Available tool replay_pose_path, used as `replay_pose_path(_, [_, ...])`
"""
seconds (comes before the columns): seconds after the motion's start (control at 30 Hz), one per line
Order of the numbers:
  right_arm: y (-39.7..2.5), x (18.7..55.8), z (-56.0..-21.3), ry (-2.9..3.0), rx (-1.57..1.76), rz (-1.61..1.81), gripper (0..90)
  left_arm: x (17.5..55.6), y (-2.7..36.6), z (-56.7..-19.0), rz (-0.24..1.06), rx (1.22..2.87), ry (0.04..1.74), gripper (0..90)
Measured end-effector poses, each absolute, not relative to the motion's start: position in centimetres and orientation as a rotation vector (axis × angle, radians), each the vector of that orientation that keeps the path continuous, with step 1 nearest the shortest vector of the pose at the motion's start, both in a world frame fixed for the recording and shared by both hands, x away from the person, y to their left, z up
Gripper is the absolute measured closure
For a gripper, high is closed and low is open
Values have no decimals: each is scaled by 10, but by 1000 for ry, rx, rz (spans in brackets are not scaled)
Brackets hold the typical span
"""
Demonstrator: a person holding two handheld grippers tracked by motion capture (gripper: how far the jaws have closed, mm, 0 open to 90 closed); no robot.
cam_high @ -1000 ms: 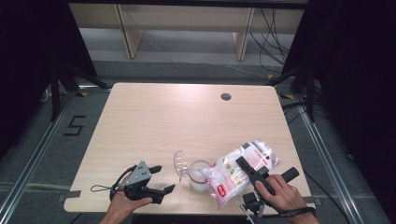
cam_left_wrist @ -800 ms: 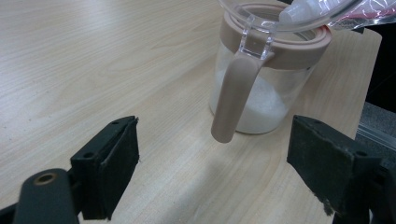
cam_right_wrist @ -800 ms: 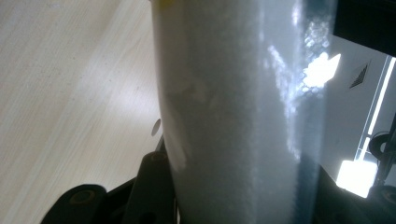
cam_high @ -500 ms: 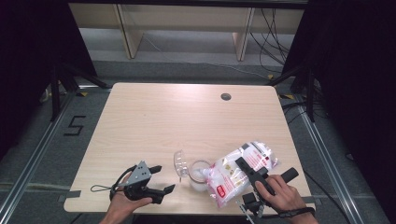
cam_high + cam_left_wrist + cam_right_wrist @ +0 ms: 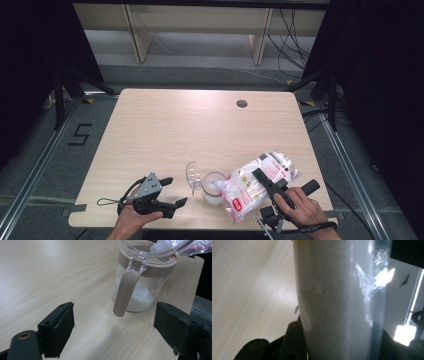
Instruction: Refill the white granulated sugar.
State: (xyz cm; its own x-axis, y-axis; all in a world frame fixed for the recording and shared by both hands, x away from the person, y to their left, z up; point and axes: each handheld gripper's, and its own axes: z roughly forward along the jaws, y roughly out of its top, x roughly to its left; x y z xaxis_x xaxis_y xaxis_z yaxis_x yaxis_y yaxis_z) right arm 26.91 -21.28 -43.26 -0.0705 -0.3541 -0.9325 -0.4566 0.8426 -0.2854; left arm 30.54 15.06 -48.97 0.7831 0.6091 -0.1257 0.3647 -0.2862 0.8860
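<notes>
Nothing has moved; bag (image 5: 252, 185) hides the right tool's (image 5: 260, 176) jaws above jar (image 5: 214, 187).

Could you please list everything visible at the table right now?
Jar: one, clear with a beige rim and handle, part full of white grains, near edge of table.
Lid: one, clear, flipped open at the jar's left.
Bag: one, clear with red print, white grains inside, tilted with its low end at the jar's mouth.
Table: one, light wood, with a dark round hole near its far right corner.
Left gripper: one, black with a grey plate, open, left of the jar, touching nothing.
Right gripper: one, black, shut on the bag.
Hands: two, at the near edge, one on each gripper.
</notes>
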Motion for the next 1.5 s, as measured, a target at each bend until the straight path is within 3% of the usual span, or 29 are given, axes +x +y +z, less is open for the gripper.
replay_pose_path(1.5, [-209,264,-423,1632,-706,-19,691,307,151,-489,300,1922,712,162])
